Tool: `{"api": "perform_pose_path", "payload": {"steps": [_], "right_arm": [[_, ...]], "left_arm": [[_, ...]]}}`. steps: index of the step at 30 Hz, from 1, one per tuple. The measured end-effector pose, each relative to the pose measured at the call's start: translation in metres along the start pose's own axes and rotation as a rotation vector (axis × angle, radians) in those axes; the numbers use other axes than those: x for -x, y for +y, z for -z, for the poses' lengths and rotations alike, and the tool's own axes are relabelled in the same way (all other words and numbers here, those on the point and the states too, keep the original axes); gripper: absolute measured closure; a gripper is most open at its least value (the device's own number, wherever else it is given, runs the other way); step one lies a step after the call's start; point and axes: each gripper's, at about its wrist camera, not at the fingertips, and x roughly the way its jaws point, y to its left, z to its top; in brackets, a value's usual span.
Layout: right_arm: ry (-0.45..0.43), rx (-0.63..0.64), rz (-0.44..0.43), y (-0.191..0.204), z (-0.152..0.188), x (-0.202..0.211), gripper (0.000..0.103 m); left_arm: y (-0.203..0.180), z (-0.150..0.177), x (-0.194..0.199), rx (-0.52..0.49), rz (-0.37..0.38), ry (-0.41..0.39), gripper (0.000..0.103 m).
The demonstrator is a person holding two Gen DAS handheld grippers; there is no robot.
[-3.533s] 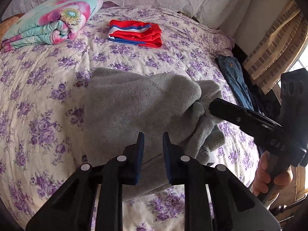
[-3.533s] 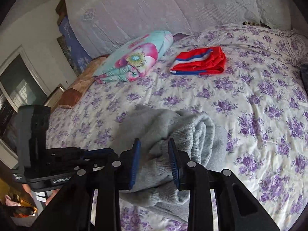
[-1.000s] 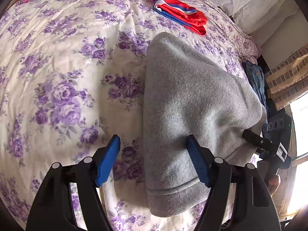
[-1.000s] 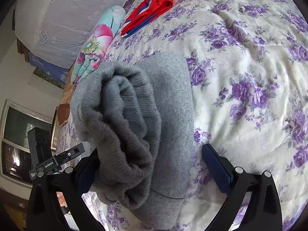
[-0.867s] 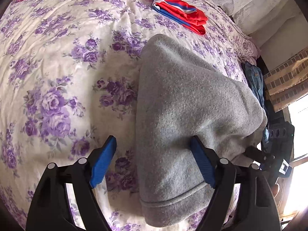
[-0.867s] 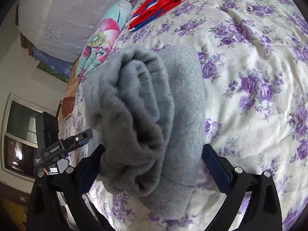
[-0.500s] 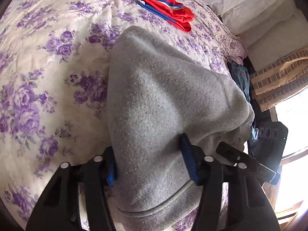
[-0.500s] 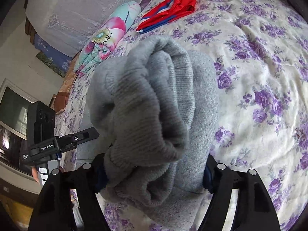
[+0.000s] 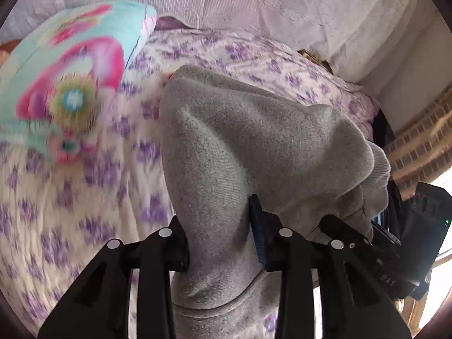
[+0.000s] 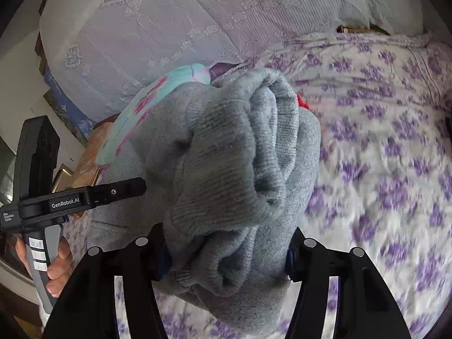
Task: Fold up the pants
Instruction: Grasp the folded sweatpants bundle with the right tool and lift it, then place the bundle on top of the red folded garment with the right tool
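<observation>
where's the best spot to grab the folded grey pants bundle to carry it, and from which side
Take the grey pants at their two short ends, one gripper each, coming in from the near edge. The left gripper pinches the flat, thin end; the right gripper spans the thick rolled end. Both jaws have just been closing on the cloth.

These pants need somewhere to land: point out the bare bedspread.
The purple-flowered bedspread lies bare right of the folded grey fleece pants, up to the white lace pillows. The left is crowded: the turquoise floral quilt lies there.
</observation>
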Motion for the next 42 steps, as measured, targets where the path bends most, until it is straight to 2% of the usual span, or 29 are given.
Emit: {"api": "perform_pose_path", "payload": {"steps": [3,5,7,11,12,13,14,15,17,20,21,23,24,25,27,31,36,39,42], "right_arm": [[-0.026,0.011,0.033,-0.014,-0.075,-0.053,0.042],[-0.016,-0.003,0.049,-0.028,-0.106,-0.091,0.042],[0.015,-0.033,0.046,-0.045,-0.122,-0.126,0.042],[0.062,0.005,0.082,-0.070,-0.118,-0.180,0.038],[0.060,0.009,0.095,-0.073,-0.112,-0.188,0.029],[0.045,0.011,0.087,-0.076,-0.107,-0.191,0.019],[0.033,0.014,0.080,-0.078,-0.104,-0.191,0.016],[0.029,0.017,0.094,-0.079,-0.103,-0.189,0.010],[0.048,0.015,0.103,-0.080,-0.108,-0.183,0.009],[0.020,0.029,0.178,-0.074,-0.121,-0.148,0.009],[-0.005,0.047,0.200,-0.064,-0.121,-0.128,0.009],[-0.069,0.078,0.336,-0.048,-0.119,-0.087,0.009],[-0.099,0.095,0.402,-0.038,-0.115,-0.067,0.009],[-0.120,0.115,0.448,-0.028,-0.107,-0.048,0.009],[-0.139,0.143,0.493,-0.009,-0.084,-0.013,0.005],[-0.170,0.198,0.492,0.024,-0.009,0.038,0.004],[-0.183,0.177,0.449,0.035,0.084,0.064,0.004],[-0.230,0.143,0.454,0.035,0.112,0.071,0.004],[-0.289,0.099,0.457,0.031,0.125,0.077,0.004]], "left_arm": [[0.009,-0.077,-0.040,0.060,-0.054,-0.016,0.069],[0.016,-0.107,-0.068,0.071,-0.084,-0.012,0.069],[0.023,-0.126,-0.097,0.059,-0.106,-0.003,0.069],[0.051,-0.126,-0.161,0.081,-0.069,0.058,0.068],[0.056,-0.121,-0.170,0.072,-0.072,0.047,0.060],[0.058,-0.117,-0.172,0.054,-0.080,0.016,0.047],[0.060,-0.113,-0.170,0.037,-0.089,-0.008,0.040],[0.062,-0.113,-0.168,0.027,-0.102,-0.013,0.029],[0.066,-0.111,-0.155,0.015,-0.093,-0.017,0.028],[0.063,-0.104,-0.113,-0.011,-0.162,-0.084,0.028],[0.061,-0.099,-0.094,-0.018,-0.166,-0.110,0.028],[0.049,-0.082,-0.053,-0.049,-0.196,-0.178,0.021],[0.041,-0.069,-0.032,-0.067,-0.225,-0.226,0.010],[0.033,-0.051,-0.010,-0.085,-0.254,-0.283,0.005],[0.013,-0.011,0.027,-0.128,-0.306,-0.371,0.005],[-0.022,0.074,0.073,-0.192,-0.322,-0.416,0.005],[-0.044,0.159,0.101,-0.208,-0.339,-0.460,0.005],[-0.045,0.183,0.105,-0.176,-0.332,-0.488,0.005],[-0.045,0.192,0.101,-0.154,-0.325,-0.500,0.005]]}}
